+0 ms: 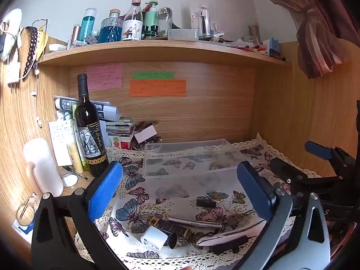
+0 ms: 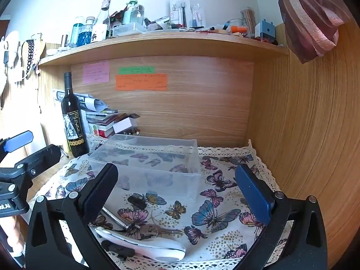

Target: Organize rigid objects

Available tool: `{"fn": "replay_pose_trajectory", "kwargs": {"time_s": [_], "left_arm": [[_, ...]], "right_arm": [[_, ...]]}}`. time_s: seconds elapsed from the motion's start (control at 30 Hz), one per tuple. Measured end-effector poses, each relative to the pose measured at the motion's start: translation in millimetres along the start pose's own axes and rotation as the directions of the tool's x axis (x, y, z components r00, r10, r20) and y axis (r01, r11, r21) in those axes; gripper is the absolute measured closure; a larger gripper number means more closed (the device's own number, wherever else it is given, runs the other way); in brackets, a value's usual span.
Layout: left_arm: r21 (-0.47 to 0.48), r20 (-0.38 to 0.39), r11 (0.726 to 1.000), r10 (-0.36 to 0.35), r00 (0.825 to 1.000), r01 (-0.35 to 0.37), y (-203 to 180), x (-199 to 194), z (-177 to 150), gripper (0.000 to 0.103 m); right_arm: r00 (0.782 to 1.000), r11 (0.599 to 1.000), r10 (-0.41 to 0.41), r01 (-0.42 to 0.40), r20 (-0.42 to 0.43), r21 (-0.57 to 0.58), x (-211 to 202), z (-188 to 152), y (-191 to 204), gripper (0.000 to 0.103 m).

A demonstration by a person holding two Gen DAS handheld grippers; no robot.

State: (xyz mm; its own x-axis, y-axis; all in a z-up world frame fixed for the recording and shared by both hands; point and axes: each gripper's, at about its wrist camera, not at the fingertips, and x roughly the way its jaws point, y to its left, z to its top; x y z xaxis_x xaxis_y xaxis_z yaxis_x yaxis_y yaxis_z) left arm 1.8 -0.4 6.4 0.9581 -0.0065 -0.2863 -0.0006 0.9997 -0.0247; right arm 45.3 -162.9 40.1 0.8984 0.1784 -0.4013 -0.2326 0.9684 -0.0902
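Observation:
A clear plastic box [image 1: 189, 157] stands empty on the butterfly cloth, also in the right wrist view [image 2: 148, 157]. Near the front edge lie a white charger cube [image 1: 154, 238], a metal pen [image 1: 193, 222], a small black block [image 1: 205, 202], keys [image 2: 146, 229] and a white curved device [image 2: 144, 245]. My left gripper [image 1: 180, 193] is open and empty above these items. My right gripper [image 2: 177, 193] is open and empty just above the keys and the white device. The right gripper also shows at the right edge of the left wrist view [image 1: 319, 171].
A dark wine bottle [image 1: 88, 130] stands at the left beside stacked papers and books [image 1: 117, 130]. A white bottle [image 1: 42, 166] is further left. A wooden shelf [image 1: 157, 49] with several bottles hangs above. Wooden walls enclose the back and right.

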Motion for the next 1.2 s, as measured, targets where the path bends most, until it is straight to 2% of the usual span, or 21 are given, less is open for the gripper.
{"fn": "replay_pose_trajectory", "kwargs": {"time_s": [1.2], "left_arm": [[0.005, 0.011, 1.0, 0.006, 1.0, -0.006, -1.9, -0.5, 0.5, 0.0]], "right_arm": [[1.0, 1.0, 0.012, -0.012, 0.014, 0.01, -7.2, 2.8, -1.2, 0.0]]}}
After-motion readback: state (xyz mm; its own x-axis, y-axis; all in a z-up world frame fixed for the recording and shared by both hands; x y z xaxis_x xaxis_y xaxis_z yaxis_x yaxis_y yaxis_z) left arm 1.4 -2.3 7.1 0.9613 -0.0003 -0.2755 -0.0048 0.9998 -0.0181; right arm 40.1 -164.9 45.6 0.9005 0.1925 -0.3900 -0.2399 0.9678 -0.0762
